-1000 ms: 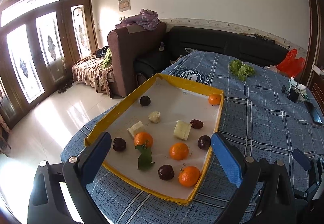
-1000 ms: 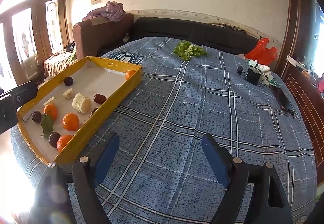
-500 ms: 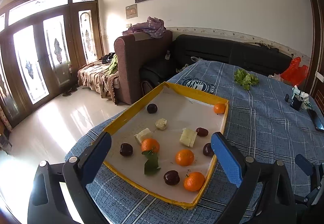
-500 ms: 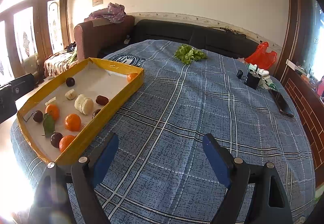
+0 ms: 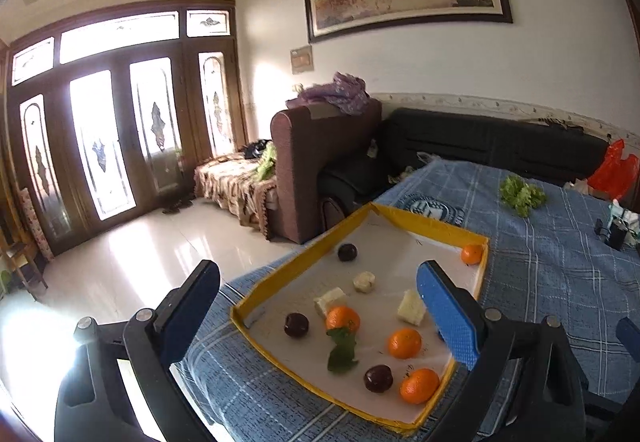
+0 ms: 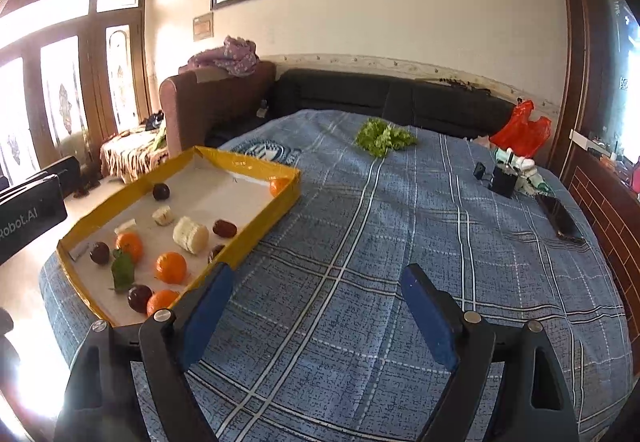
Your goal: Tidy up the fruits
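Fruit lies scattered in a shallow yellow-walled tray [image 5: 304,262] lined with white paper, which sits at the near left corner of the worktop [image 6: 400,242] under a blue plaid cloth. We count four oranges: one [image 5: 342,319] with a green leaf [image 5: 342,352] just in front of it, one [image 5: 405,343] near the tray's middle, one [image 5: 419,385] by the near wall, and one [image 5: 471,254] tucked into the far right corner. We also see dark round fruits, among them one [image 5: 347,252] toward the far left, one [image 5: 296,325] by the left wall and one [image 5: 377,378] just beside the nearest orange, plus pale cut chunks [image 5: 410,307] between them; what kind of fruit these are we cannot tell.

Our left claw [image 5: 318,318] hangs above the tray with its blue-padded fingers well apart and nothing between them. Our right claw [image 6: 316,312] hangs over bare cloth just right of the tray, likewise spread wide and holding nothing.

Farther out on the worktop we see a bunch of green lettuce [image 6: 385,136], a red plastic bag [image 6: 522,130] and a dark flat device [image 6: 560,216] near the right edge. Beyond stand a black sofa [image 6: 380,98] and a brown armchair [image 6: 212,98] with purple cloth on top.
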### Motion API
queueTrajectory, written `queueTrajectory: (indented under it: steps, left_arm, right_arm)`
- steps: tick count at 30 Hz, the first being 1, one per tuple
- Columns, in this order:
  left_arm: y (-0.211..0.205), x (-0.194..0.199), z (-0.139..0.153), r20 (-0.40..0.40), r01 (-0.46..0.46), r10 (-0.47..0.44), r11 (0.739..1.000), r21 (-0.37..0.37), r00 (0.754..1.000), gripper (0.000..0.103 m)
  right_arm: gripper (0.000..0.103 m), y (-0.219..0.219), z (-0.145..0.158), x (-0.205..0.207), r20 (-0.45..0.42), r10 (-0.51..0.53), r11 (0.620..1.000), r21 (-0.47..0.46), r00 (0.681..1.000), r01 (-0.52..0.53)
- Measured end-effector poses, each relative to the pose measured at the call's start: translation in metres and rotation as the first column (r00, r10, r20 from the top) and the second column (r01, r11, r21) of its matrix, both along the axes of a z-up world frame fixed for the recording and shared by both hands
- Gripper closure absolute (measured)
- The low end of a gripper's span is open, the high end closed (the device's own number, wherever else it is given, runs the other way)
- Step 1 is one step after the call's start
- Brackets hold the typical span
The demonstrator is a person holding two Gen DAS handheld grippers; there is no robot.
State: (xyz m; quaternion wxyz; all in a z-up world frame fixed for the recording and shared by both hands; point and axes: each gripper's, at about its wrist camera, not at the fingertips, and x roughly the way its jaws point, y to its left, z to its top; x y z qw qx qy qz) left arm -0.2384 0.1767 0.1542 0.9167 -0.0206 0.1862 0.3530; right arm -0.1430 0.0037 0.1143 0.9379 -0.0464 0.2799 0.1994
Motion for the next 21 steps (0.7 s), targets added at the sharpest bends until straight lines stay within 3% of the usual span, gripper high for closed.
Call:
queueTrajectory:
  steps: [3, 6, 8, 12, 17, 21]
  left_arm:
    - [-0.006, -0.021, 0.011, 0.094, -0.080, 0.073, 0.994, 0.068, 0.993, 0.000]
    - [-0.006, -0.033, 0.016, 0.156, -0.077, 0.066, 0.995, 0.069, 0.986, 0.000]
    - [0.001, -0.030, 0.017, 0.126, -0.005, 0.003, 1.000, 0.009, 0.992, 0.000]
    - [0.013, -0.022, 0.009, 0.087, 0.045, -0.039, 0.997, -0.068, 0.995, 0.000]
    - [0.033, -0.009, -0.010, 0.032, 0.094, -0.089, 0.974, -0.205, 0.995, 0.000]
    - [0.036, -0.011, -0.016, 0.016, 0.058, -0.056, 0.976, -0.211, 0.998, 0.000]
  right_arm:
    - [0.010, 0.001, 0.004, -0.002, 0.016, 0.005, 1.000, 0.008, 1.000, -0.005]
    - [0.010, 0.007, 0.003, -0.005, 0.013, 0.030, 1.000, 0.004, 0.999, -0.031]
    - [0.010, 0.013, 0.000, -0.007, 0.007, 0.050, 0.999, -0.007, 0.999, -0.050]
    - [0.010, 0.022, -0.002, -0.014, 0.010, 0.089, 0.996, -0.027, 0.996, -0.089]
    - [0.010, 0.028, -0.002, -0.019, 0.013, 0.111, 0.993, -0.038, 0.994, -0.110]
    - [0.010, 0.029, -0.003, -0.020, 0.011, 0.112, 0.993, -0.039, 0.994, -0.111]
